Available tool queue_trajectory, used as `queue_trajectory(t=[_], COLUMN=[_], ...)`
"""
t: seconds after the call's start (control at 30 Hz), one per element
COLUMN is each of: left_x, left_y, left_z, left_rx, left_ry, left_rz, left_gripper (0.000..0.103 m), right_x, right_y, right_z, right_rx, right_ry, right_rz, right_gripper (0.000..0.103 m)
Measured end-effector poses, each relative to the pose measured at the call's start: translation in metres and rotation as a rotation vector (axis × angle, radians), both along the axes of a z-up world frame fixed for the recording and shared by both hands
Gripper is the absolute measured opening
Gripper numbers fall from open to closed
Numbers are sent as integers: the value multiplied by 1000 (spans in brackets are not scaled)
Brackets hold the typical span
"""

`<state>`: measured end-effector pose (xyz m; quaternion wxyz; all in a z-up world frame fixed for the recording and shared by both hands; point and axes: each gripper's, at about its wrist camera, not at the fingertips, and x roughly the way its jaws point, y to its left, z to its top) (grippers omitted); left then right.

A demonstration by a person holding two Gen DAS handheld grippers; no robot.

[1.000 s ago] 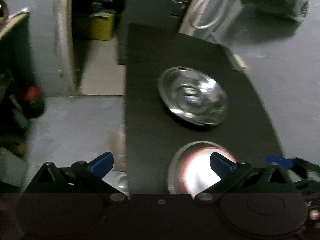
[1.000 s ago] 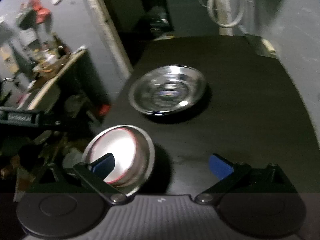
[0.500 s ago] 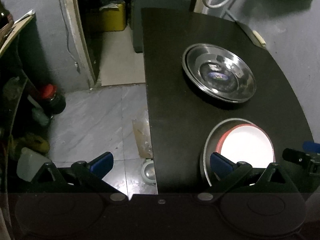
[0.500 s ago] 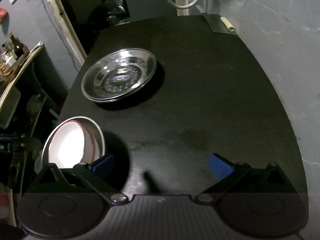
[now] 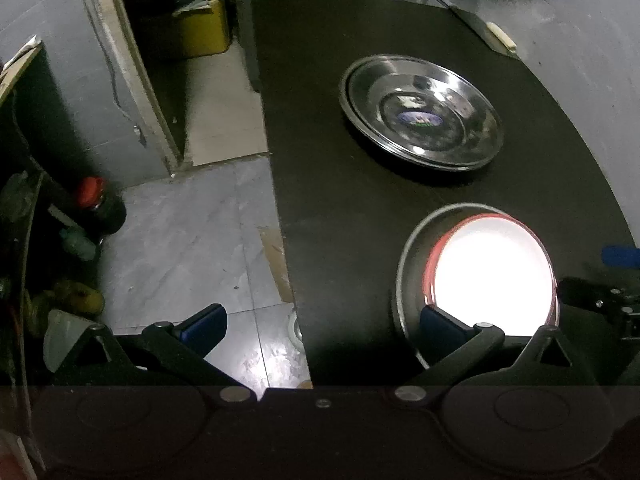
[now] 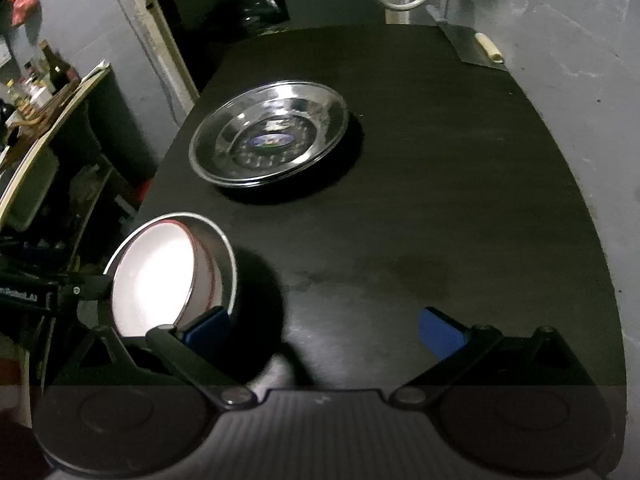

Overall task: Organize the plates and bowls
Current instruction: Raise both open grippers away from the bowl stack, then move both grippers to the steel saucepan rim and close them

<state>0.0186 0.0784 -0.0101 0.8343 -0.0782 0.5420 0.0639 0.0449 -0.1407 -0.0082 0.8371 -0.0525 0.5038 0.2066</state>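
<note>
A shiny steel plate [image 5: 420, 112] [image 6: 270, 136] lies toward the far side of the black table [image 5: 340, 208] [image 6: 460, 200]. Nearer, at the table's left front, a steel bowl [image 5: 406, 280] [image 6: 224, 256] holds a white bowl with a red rim [image 5: 492, 268] [image 6: 156, 276]. My left gripper [image 5: 320, 320] is open, straddling the table's left edge, its right finger at the bowls' near rim. My right gripper [image 6: 324, 328] is open over bare table, its left finger beside the steel bowl's right wall. Nothing sits between either pair of fingers.
A light stick-like object [image 5: 500, 36] [image 6: 488, 50] lies at the table's far right corner by the grey wall. Left of the table is tiled floor [image 5: 192, 240] with a red-capped jar [image 5: 96, 200], a yellow box [image 5: 200, 36] and cluttered shelves [image 6: 48, 112].
Both views have shifted and steadied from a blurred swing. The bowls now sit more to the right and higher in the left wrist view. Plate and bowls have not moved on the table.
</note>
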Motion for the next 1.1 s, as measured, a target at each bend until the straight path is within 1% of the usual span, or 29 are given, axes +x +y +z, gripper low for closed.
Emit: queue_trajectory(t=[0.2, 0.43, 0.57, 0.63, 0.7, 0.73, 0.8, 0.83, 0.87, 0.9, 0.93, 1.0, 1.03, 1.07, 1.1], left_x=[3, 8, 10, 9, 9, 9, 9, 9, 9, 9, 9, 10, 10, 10, 9], left_y=[-5, -17, -19, -19, -19, -19, -21, -21, -22, -22, -22, -25, -26, -28, -29], left_z=[-3, -8, -6, -5, -4, -3, -2, -2, -1, -1, -1, 0, 0, 0, 0], left_rx=[45, 124, 146, 140, 126, 120, 109, 101, 86, 68, 42, 10, -5, -27, -44], left_ry=[13, 38, 30, 25, 20, 18, 14, 14, 11, 7, 4, -1, -4, -6, -8], left_rz=[-32, -93, -107, -111, -120, -124, -136, -143, -152, -159, -168, -188, -202, -214, -223], left_gripper=[102, 102, 101, 98, 91, 89, 80, 77, 69, 59, 54, 36, 31, 18, 14], right_x=[0, -1, -2, -3, -3, -4, -5, -6, -6, -7, -7, -8, -8, -9, -10], right_y=[7, 17, 23, 24, 24, 24, 24, 24, 24, 24, 25, 25, 26, 26, 27], right_z=[-3, -5, -8, -7, -6, -6, -4, -4, -3, -2, -2, -1, 0, 0, 0], right_rx=[-2, -47, -79, -86, -82, -76, -62, -55, -46, -38, -31, -9, 1, 13, 22], right_ry=[17, 6, 1, -5, -5, -5, -5, -5, -4, -4, -4, 1, 6, 10, 15], right_rz=[38, 77, 102, 108, 113, 119, 135, 142, 149, 159, 166, 181, 190, 200, 212], right_gripper=[103, 103, 103, 102, 100, 97, 91, 85, 80, 78, 74, 66, 60, 52, 49])
